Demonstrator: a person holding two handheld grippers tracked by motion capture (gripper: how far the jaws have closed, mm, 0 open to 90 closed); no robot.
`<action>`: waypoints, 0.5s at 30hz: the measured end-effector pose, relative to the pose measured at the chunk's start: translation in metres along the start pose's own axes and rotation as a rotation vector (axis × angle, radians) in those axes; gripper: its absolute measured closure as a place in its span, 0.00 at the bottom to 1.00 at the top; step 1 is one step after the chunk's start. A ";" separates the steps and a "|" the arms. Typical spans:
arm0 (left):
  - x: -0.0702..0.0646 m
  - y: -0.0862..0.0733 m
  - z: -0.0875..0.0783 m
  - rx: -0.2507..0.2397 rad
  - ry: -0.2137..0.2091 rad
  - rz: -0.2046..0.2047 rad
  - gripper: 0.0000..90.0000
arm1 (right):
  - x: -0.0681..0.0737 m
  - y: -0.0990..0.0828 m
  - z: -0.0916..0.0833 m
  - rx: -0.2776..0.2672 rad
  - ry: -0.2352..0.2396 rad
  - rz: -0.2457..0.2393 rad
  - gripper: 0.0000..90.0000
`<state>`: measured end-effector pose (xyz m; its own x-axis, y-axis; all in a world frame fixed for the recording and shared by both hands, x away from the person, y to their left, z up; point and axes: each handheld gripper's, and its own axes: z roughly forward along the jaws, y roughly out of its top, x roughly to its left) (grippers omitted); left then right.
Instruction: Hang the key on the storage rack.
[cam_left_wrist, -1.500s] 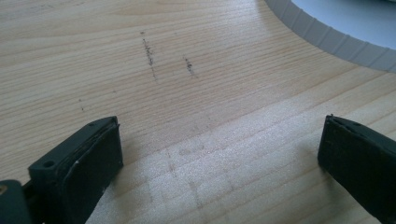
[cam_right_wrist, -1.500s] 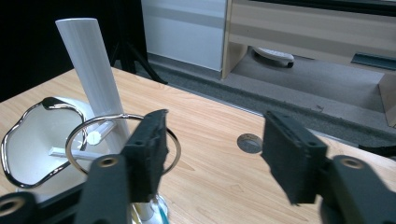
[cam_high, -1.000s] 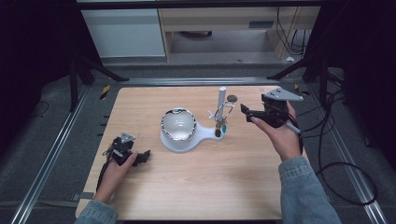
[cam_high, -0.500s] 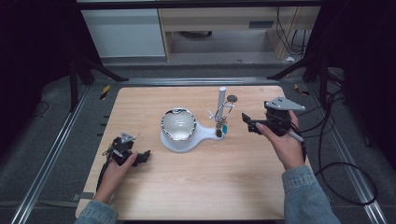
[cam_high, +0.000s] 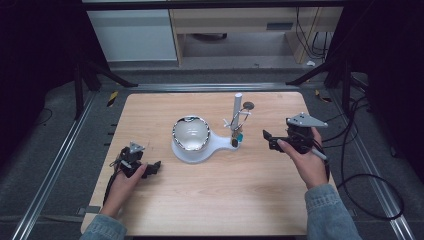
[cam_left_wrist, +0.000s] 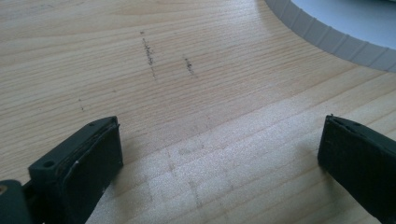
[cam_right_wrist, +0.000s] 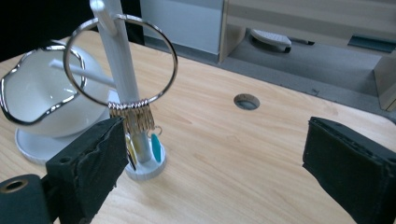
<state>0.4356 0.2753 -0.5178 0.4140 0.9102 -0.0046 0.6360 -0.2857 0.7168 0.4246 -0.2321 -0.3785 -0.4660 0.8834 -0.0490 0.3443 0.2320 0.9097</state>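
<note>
Keyring (cam_right_wrist: 120, 65) hung on the white post (cam_right_wrist: 122, 70) beside the bowl (cam_high: 190, 133) at mid-counter (cam_high: 215, 200). My right tongs (cam_high: 268, 140), spread empty, stood near; I judged a careless reach could topple the post. My left tongs (cam_high: 152, 168) rested spread, well apart.

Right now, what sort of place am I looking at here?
Probably a lab bench set up for recording handling tasks: a bare wooden table ringed by metal rails and dark surroundings, cables trailing on the floor, and a person holding a gripper in each hand.
</note>
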 end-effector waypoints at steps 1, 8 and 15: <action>0.000 0.000 0.000 0.000 0.000 0.000 0.00 | 0.000 -0.002 0.000 0.005 0.000 0.003 0.08; 0.000 0.000 0.000 0.000 0.000 0.000 0.00 | -0.003 -0.019 0.003 0.039 -0.003 0.018 0.08; 0.000 0.000 0.000 0.000 0.000 0.000 0.00 | -0.003 -0.029 0.005 0.065 -0.004 0.021 0.08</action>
<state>0.4356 0.2753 -0.5178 0.4140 0.9102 -0.0045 0.6360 -0.2858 0.7168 0.4204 -0.2395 -0.4067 -0.4553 0.8898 -0.0322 0.4061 0.2397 0.8818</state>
